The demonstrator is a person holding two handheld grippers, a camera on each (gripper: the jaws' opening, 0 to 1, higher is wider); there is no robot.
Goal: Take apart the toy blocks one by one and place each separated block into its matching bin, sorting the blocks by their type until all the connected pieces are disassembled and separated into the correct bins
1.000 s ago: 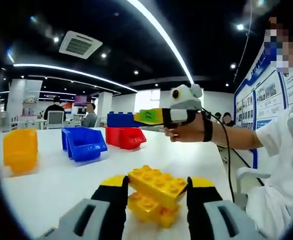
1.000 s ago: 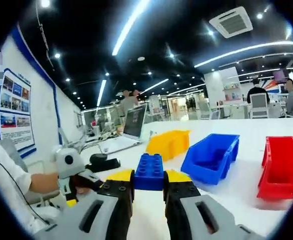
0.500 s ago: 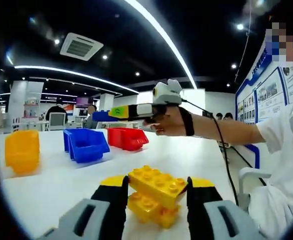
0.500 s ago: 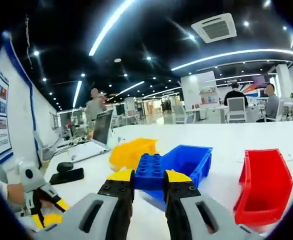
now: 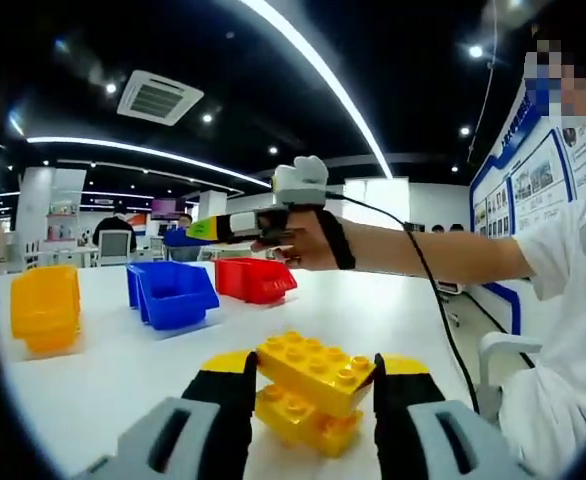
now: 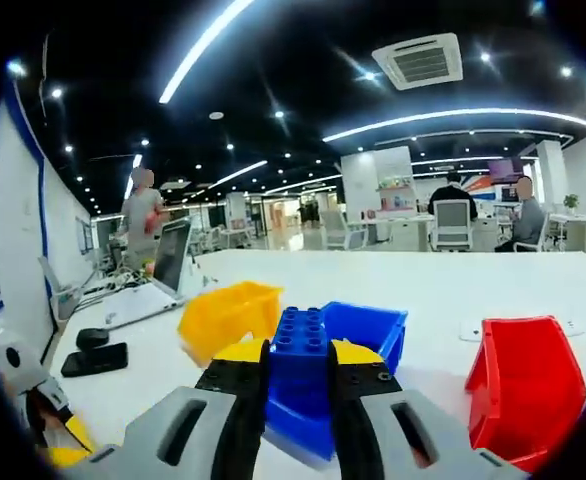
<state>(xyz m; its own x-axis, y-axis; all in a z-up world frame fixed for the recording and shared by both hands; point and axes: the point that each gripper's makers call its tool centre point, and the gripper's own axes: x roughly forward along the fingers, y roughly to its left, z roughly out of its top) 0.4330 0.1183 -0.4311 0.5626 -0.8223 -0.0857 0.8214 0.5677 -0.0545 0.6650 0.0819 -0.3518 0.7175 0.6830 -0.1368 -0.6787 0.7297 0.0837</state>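
Blue block carried to its bin; yellow stack held back.

The right gripper (image 6: 298, 385) is clamped on a blue block (image 6: 300, 345), studs up, and hangs in front of and above the blue bin (image 6: 378, 325), probably lined up for a drop by colour. In the left gripper view it reaches out over the table (image 5: 373, 320) near the bins. The left gripper (image 5: 311, 395) grips a stack of yellow blocks (image 5: 315, 385) by its top block, low over the table, likely kept steady for the next separation. Three bins stand in a row: yellow bin (image 5: 43, 308), blue bin, red bin (image 5: 256, 279). The red bin looks empty in the right gripper view; the blue bin's inside is partly hidden by the block, and the yellow bin's contents cannot be made out.
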